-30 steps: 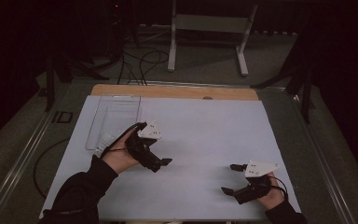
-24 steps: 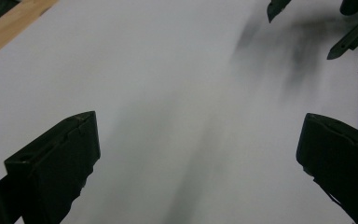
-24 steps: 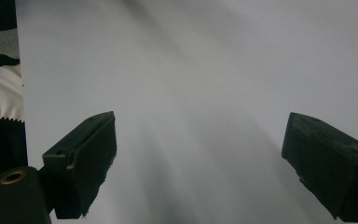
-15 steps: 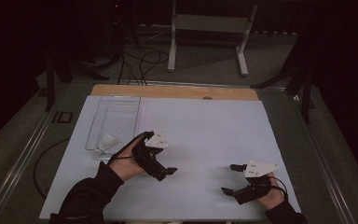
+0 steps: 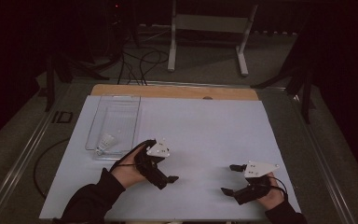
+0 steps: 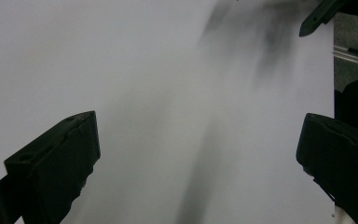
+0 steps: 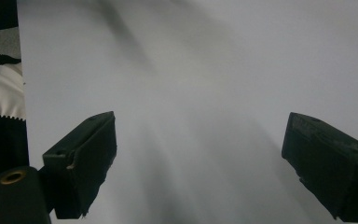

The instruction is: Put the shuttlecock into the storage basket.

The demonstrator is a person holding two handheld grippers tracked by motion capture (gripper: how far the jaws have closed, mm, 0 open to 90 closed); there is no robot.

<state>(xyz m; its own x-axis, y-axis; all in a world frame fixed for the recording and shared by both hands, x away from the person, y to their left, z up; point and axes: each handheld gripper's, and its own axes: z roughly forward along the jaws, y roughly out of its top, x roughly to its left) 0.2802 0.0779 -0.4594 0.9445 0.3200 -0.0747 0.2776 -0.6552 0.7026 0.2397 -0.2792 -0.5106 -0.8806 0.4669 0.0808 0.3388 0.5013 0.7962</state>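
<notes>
1. A small white feathered shuttlecock (image 5: pixel 106 141) is lying inside the clear rectangular plastic bin (image 5: pixel 131 122), at its near end.
2. The left gripper (image 5: pixel 161 173) is hovering, jaws spread and empty, just beside the bin.
3. The right gripper (image 5: pixel 231 179), likewise released, is sitting well apart from the bin.
4. The shuttlecock is looking light and crushable; gripping its rounded cork base seems safest.

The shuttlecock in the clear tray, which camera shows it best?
The high view: the shuttlecock lies in the near end of the clear tray, left of the left claw. The two gripper views look along open jaws at bare white tabletop, away from the tray.
</notes>
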